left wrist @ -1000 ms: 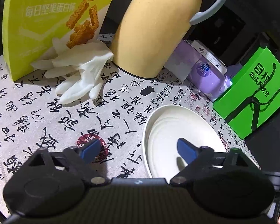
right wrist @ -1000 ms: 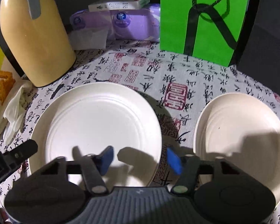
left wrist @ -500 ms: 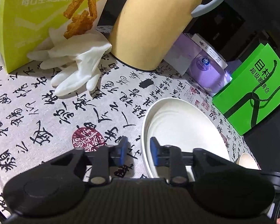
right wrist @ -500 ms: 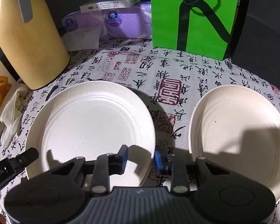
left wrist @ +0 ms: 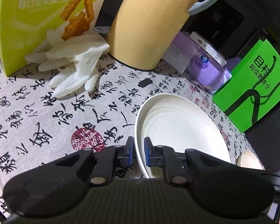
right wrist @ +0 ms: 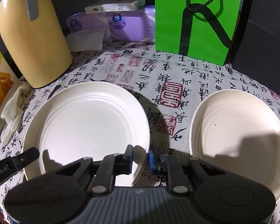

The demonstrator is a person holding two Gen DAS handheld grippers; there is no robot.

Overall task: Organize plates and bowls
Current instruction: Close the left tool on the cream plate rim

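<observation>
Smooth round plate point(left wrist: 181, 123), rim pinched, left gripper point(left wrist: 139, 149)

The yellow jug point(left wrist: 149, 24) loses its top to the frame edge in both views. The second plate point(right wrist: 239, 136) runs off the right edge, its near rim behind the right gripper's body.

Calligraphy tablecloth point(right wrist: 177, 69) carries two plates point(right wrist: 91, 123), flask point(right wrist: 33, 43), gloves point(left wrist: 74, 69).
</observation>
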